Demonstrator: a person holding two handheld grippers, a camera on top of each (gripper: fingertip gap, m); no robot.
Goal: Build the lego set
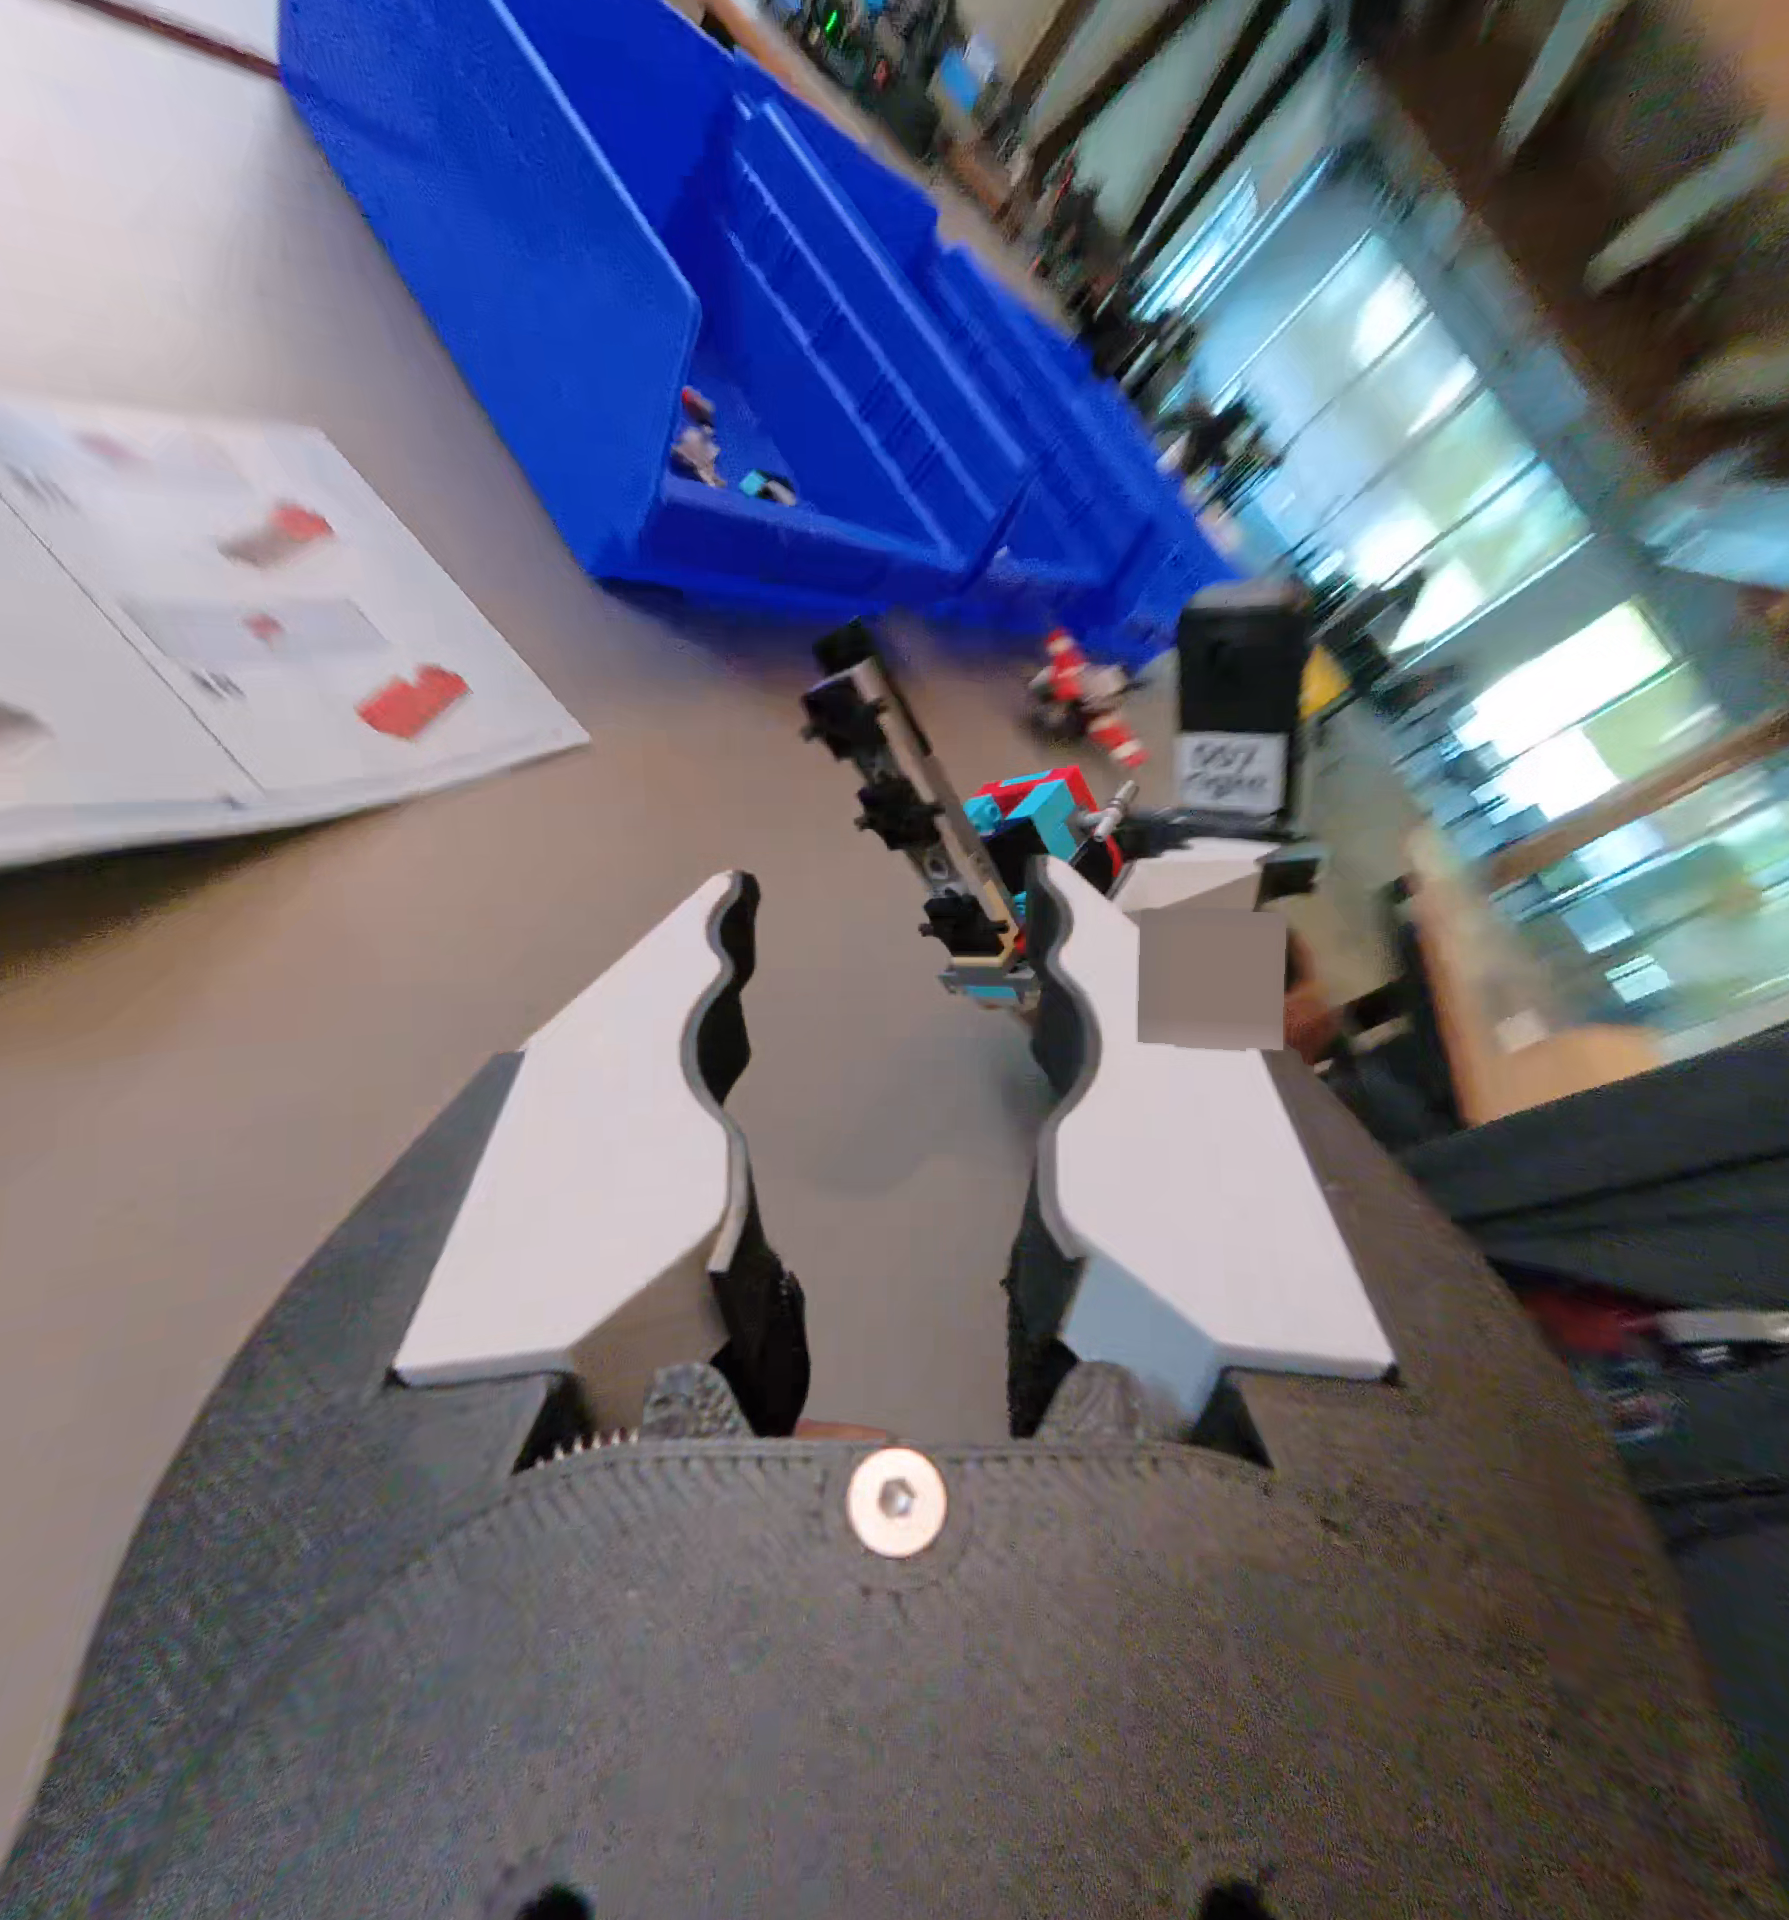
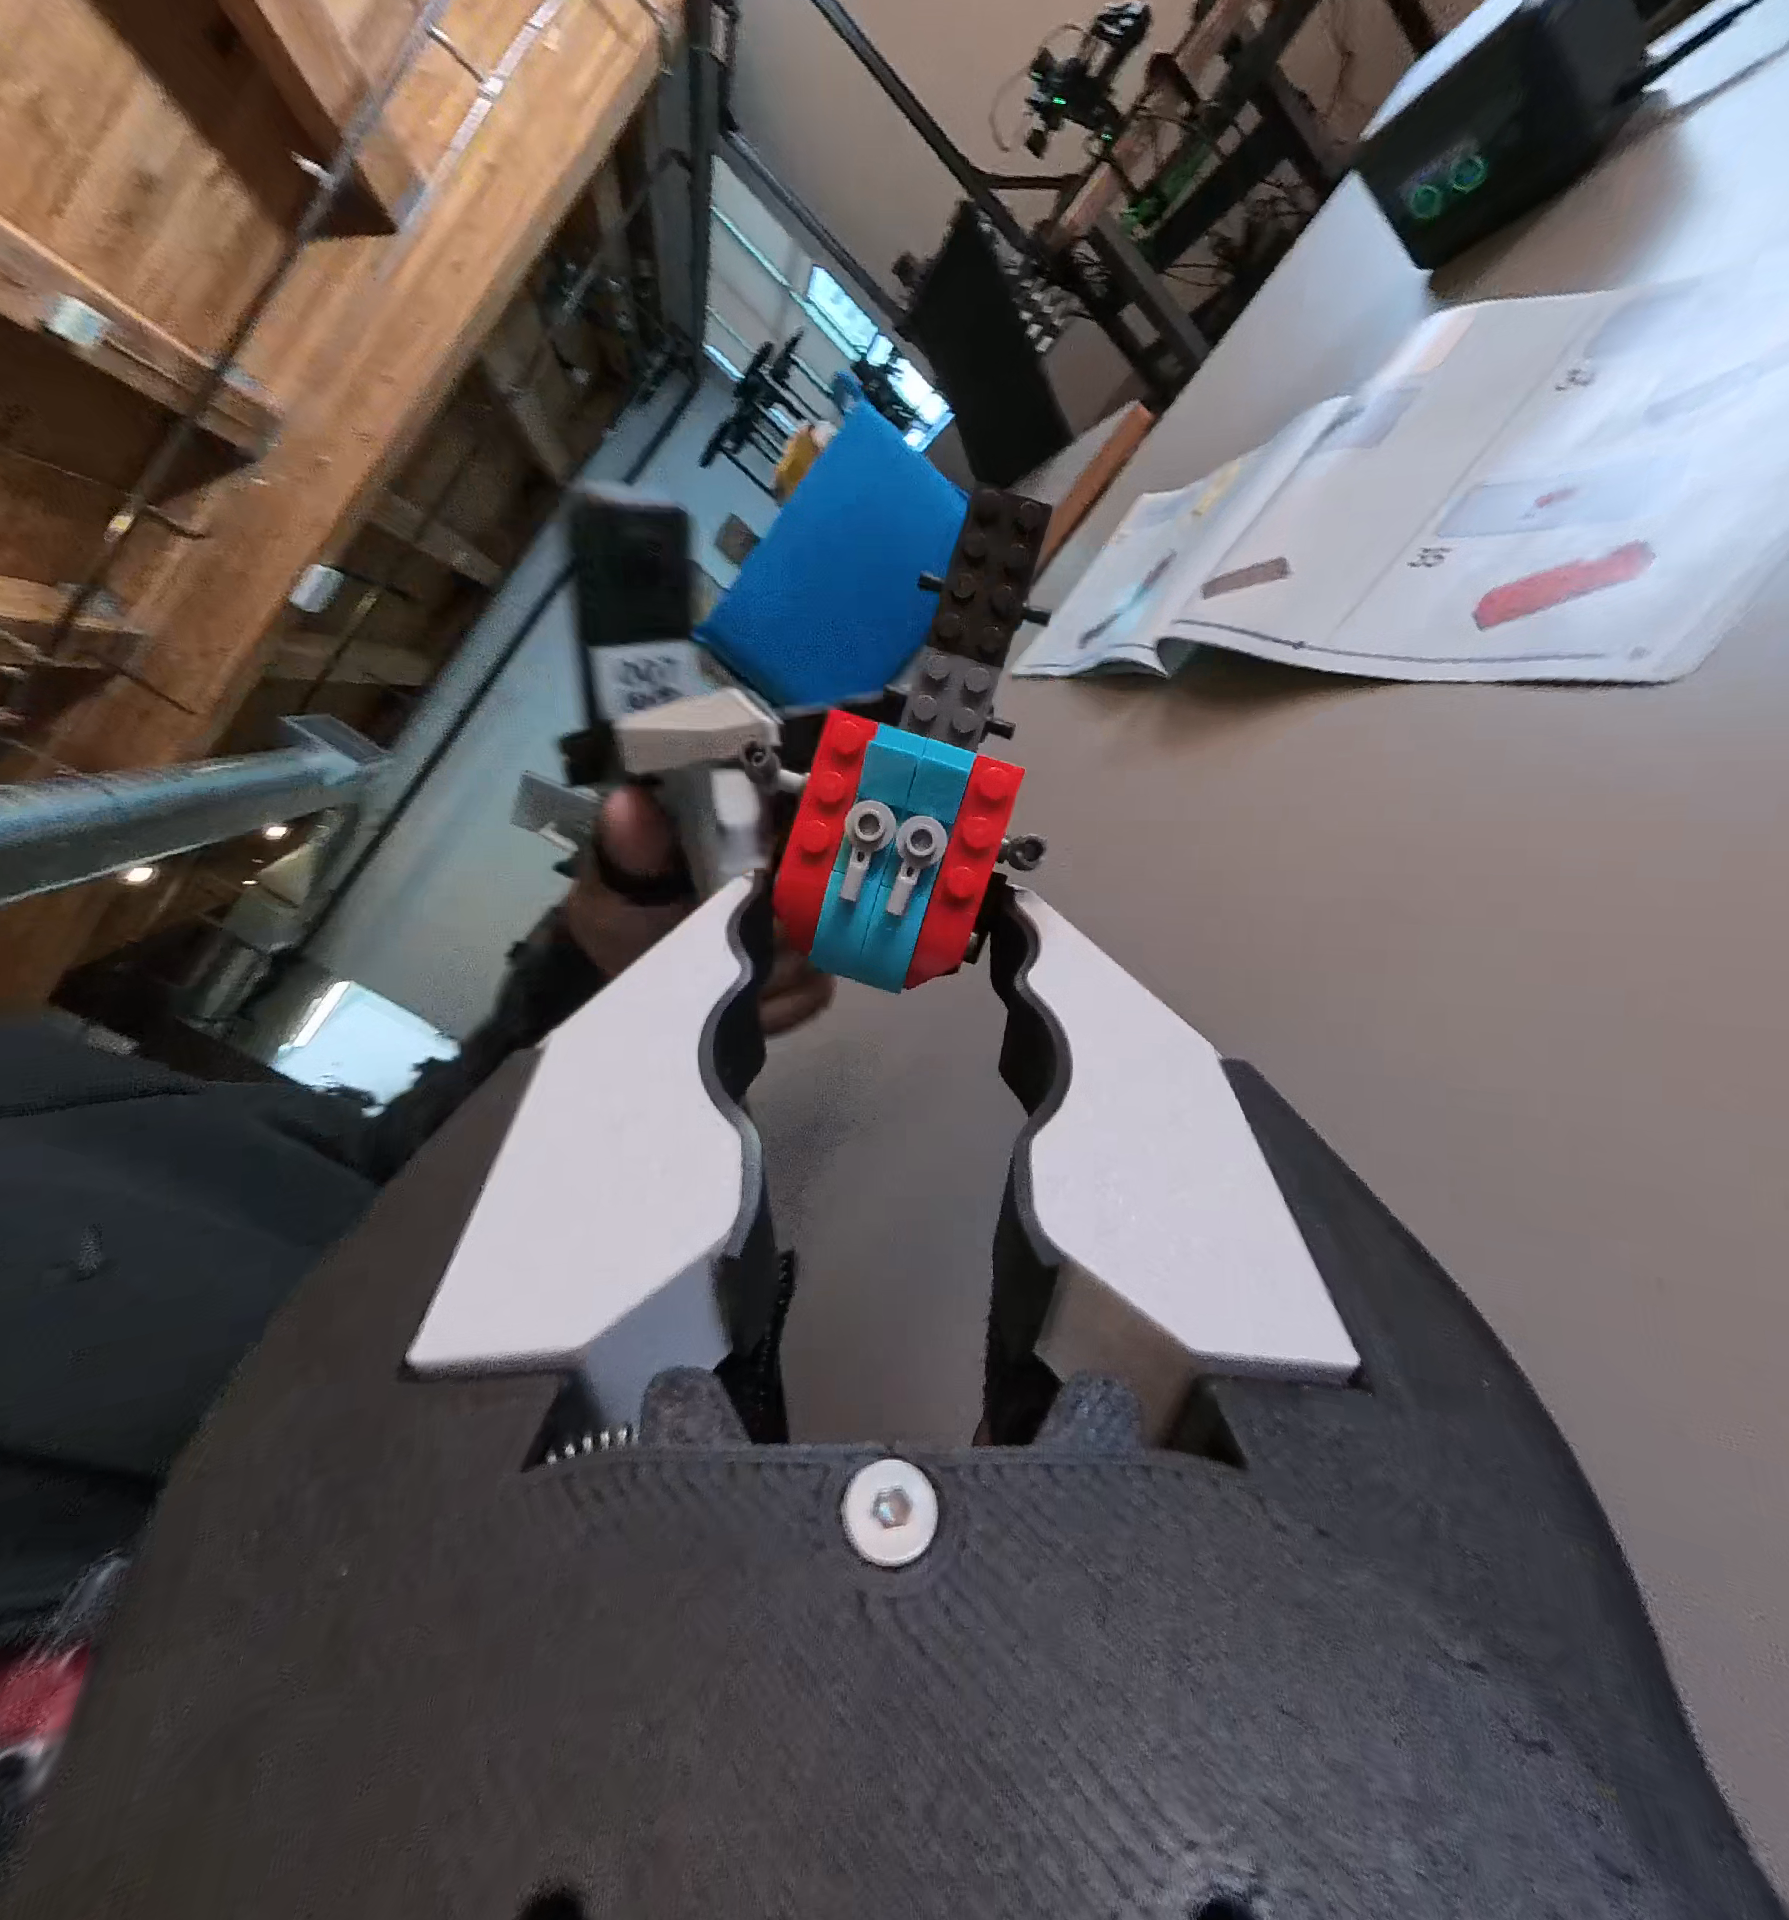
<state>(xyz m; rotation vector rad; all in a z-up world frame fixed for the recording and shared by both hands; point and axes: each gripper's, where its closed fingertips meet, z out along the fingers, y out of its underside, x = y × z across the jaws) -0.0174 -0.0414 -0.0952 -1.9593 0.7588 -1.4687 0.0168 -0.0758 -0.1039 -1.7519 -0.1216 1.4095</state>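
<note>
The lego model (image 2: 900, 862) is a red and teal block with two grey clips on a long black and grey studded chassis. My right gripper (image 2: 879, 914) is shut on the block's sides and holds the model tilted above the table. In the left wrist view the model (image 1: 973, 831) shows edge-on, just beyond my right fingertip. My left gripper (image 1: 890, 894) is open and empty. It also shows farther off in the right wrist view (image 2: 703, 769), held by a hand to the left of the model.
Blue bins (image 1: 557, 260) stand at the back of the grey table (image 1: 142, 1143), one holding small parts (image 1: 713, 457). An open instruction booklet (image 1: 246, 603) (image 2: 1441, 520) lies flat. Loose red lego pieces (image 1: 1077, 696) lie near the bins. A black box (image 2: 1492, 156) stands far off. There is about 6 centimetres between the tips of the two grippers.
</note>
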